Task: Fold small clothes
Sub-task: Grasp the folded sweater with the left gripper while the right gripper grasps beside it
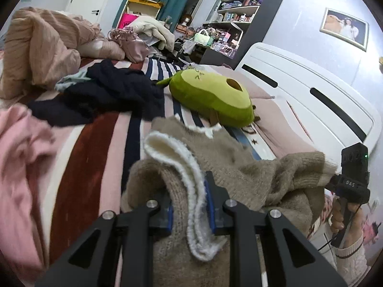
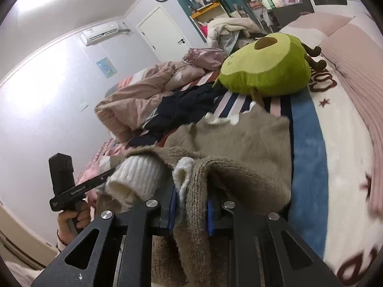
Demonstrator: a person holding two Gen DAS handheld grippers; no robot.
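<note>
A small taupe knitted sweater (image 1: 229, 165) with white trim hangs between both grippers above the striped bed. My left gripper (image 1: 190, 203) is shut on its edge, where brown knit and a white band (image 1: 177, 157) bunch between the blue pads. My right gripper (image 2: 190, 205) is shut on the sweater (image 2: 241, 143) too, pinching brown knit and a bit of white trim. A white ribbed cuff (image 2: 134, 177) dangles to the left of it. In the left wrist view, the right gripper's body (image 1: 352, 179) shows at the far right edge, held by a hand. The other handheld gripper (image 2: 71, 191) appears at the lower left of the right wrist view.
A green avocado plush (image 1: 210, 98) (image 2: 265, 69) lies beyond the sweater. Dark navy clothes (image 1: 100, 93) and a pink garment (image 1: 21, 157) lie on the left of the striped bedspread (image 1: 88, 157). Crumpled pink bedding (image 1: 40, 47) is piled behind. A white headboard (image 1: 311, 95) runs along the right.
</note>
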